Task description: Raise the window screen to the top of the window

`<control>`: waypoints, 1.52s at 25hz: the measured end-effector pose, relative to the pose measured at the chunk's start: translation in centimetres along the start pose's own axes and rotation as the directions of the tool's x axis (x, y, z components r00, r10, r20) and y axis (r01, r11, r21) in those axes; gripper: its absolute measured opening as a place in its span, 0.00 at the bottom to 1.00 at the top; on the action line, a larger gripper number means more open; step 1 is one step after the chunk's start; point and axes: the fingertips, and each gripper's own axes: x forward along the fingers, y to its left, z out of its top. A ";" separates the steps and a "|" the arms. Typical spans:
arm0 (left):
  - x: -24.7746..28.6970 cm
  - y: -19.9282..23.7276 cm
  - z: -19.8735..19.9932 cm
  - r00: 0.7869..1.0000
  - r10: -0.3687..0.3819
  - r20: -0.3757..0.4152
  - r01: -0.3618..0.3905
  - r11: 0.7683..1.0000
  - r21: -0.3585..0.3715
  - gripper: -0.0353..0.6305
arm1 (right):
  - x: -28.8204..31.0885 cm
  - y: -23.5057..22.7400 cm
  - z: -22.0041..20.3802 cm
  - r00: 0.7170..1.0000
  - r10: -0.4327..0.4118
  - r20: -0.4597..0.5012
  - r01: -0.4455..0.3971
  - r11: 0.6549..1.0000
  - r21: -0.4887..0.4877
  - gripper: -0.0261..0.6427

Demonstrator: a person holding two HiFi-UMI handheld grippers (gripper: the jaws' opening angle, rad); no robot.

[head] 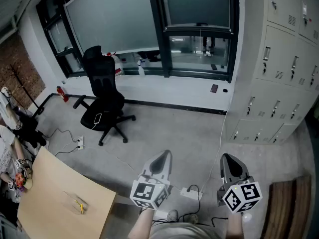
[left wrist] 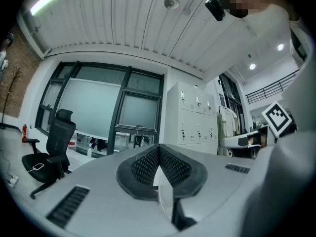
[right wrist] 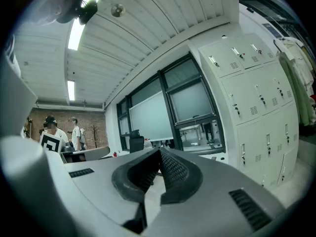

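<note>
Head view: left gripper (head: 166, 156) & right gripper (head: 227, 158) sit low in frame, each w/ jaws pressed together, nothing between. 2 screens up top, well apart from both: window screen (head: 112, 19) upper centre, smaller screen (head: 197, 4) to its right. 1 office chair (head: 102, 98), 1 wooden table (head: 55, 198) lower left. Only right gripper view shows 2 people (right wrist: 52, 132), left edge.

Grey floor (head: 174, 133) carries an office chair (head: 102, 83) and power strip (head: 191, 192)
</note>
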 end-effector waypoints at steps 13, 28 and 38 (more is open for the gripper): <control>2.0 -3.1 -0.1 1.000 -0.024 0.003 0.024 0.999 -0.041 0.06 | -2.0 -3.7 -0.7 1.000 -0.004 -0.016 0.005 1.000 0.023 0.05; 9.0 1.5 -0.8 0.999 0.001 0.046 0.001 0.999 -0.047 0.06 | 3.7 -8.2 -2.7 0.996 0.076 -0.055 -0.075 0.997 0.018 0.05; 29.9 15.0 0.4 0.989 -0.122 0.086 0.126 0.991 -0.042 0.06 | 27.0 -12.9 2.8 1.000 0.020 0.008 -0.020 1.000 -0.012 0.05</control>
